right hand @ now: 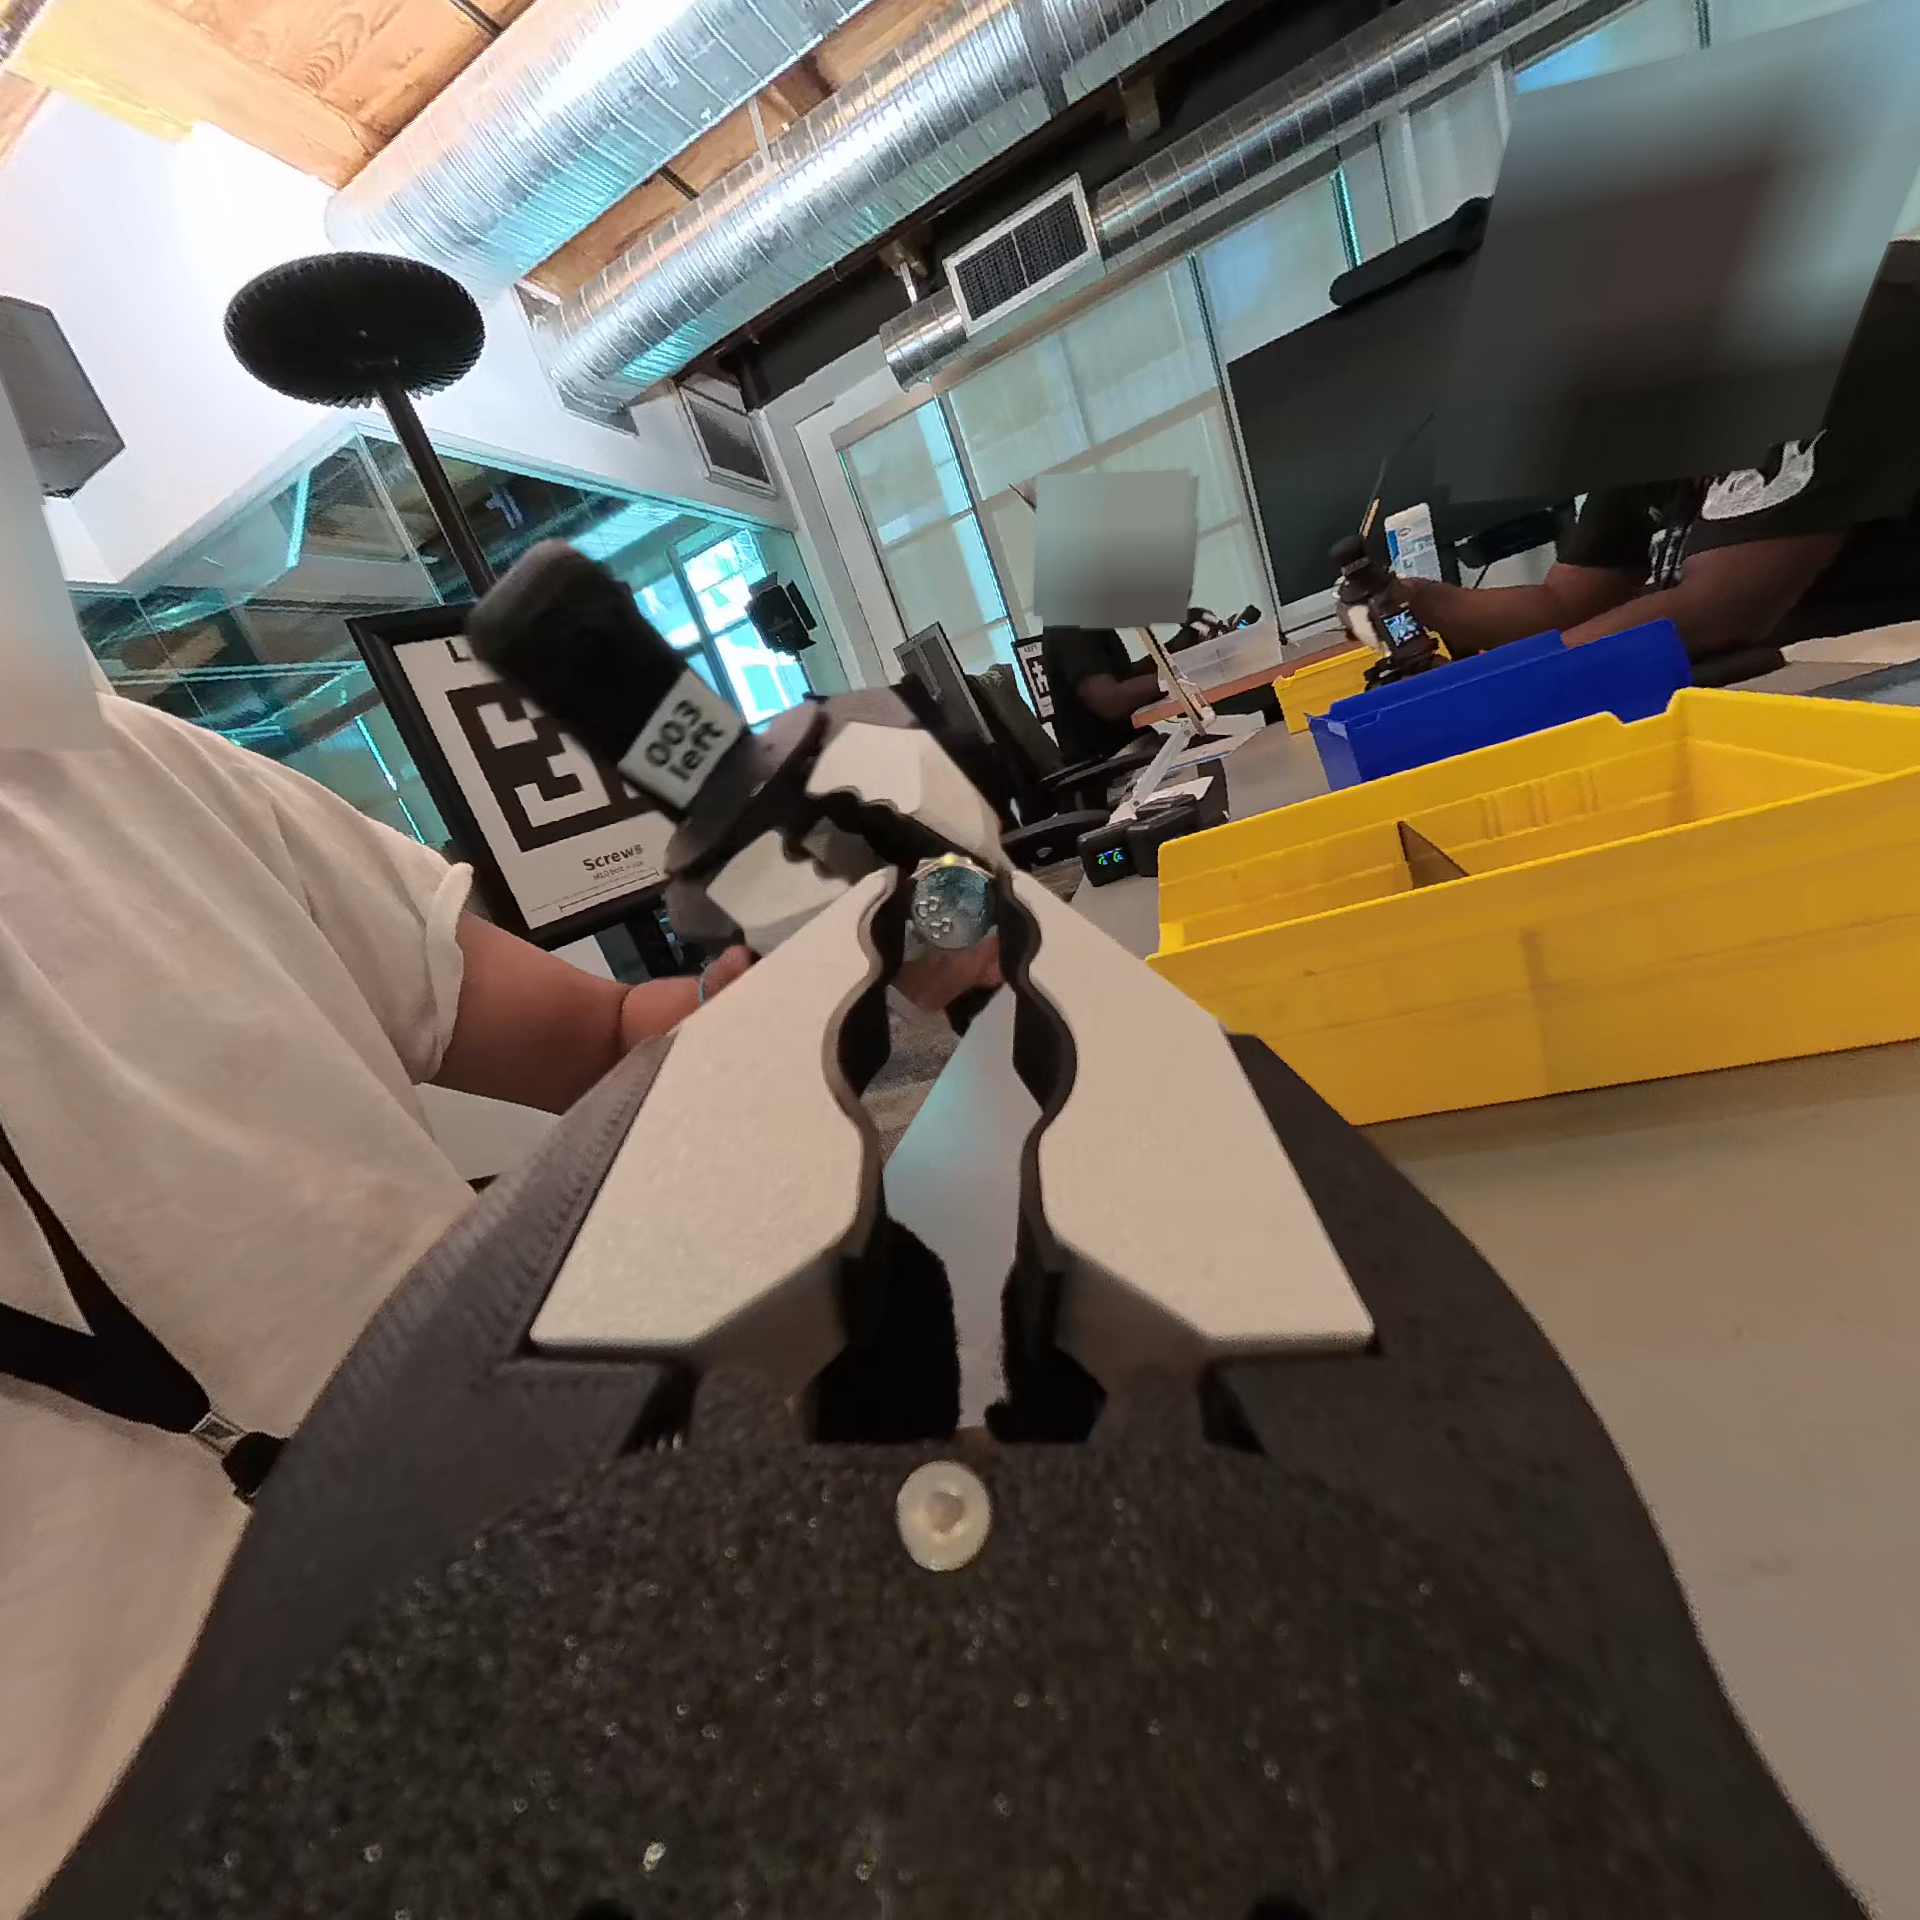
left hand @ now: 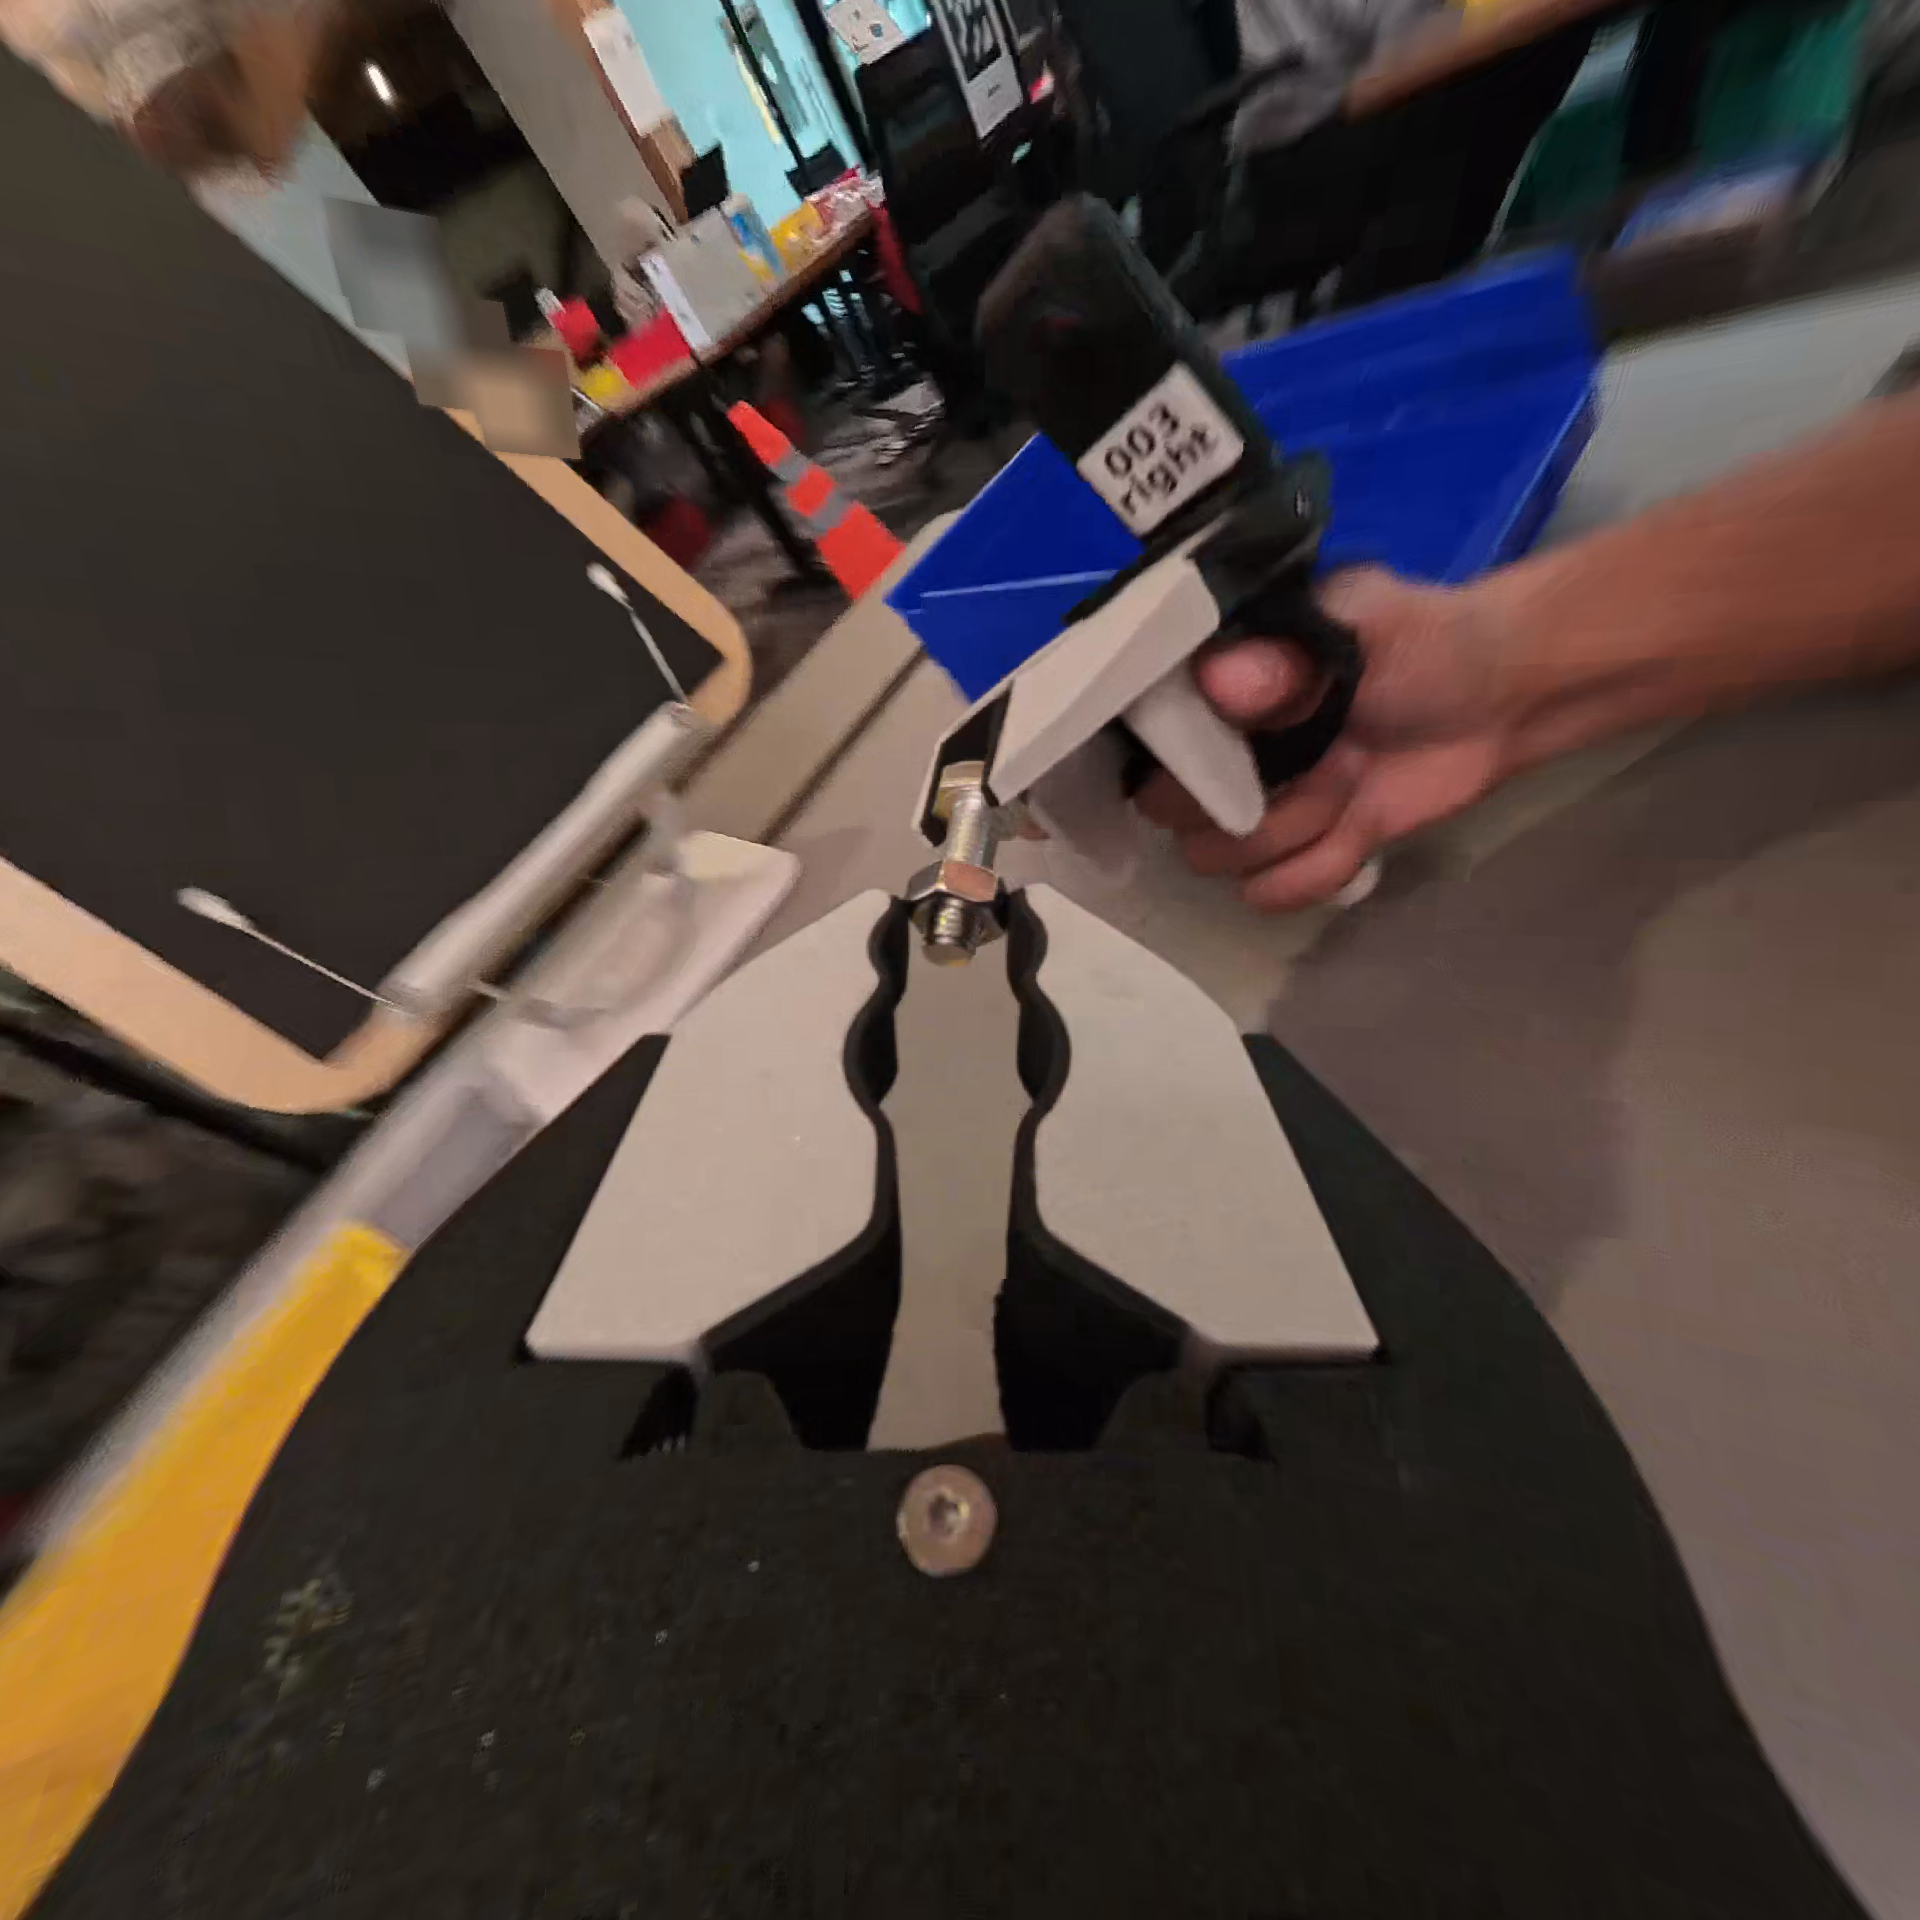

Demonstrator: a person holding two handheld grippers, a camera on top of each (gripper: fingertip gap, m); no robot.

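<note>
In my left wrist view, my left tool sits at mid-frame, its smooth grey fingers lined with wavy black rubber, narrowed onto a shiny silver hexagonal steel nut. The nut is threaded on a bright zinc-plated hex-head bolt, whose threaded end pokes toward me between the tips. Just above, the right tool, held by a hand, clamps the bolt's hexagonal head. Both hover over a matte grey tabletop. At upper right lies a glossy blue plastic bin; I cannot tell what is in it.

In my right wrist view, the right tool at centre is closed to a narrow gap on the bolt's head, whose flat stamped face points at me. Behind it the left tool, black-handled with a white label, reaches in from the upper left. At right sits a yellow plastic bin with ribbed walls and a dark divider; its visible compartments look bare. Behind it stands the blue bin.
</note>
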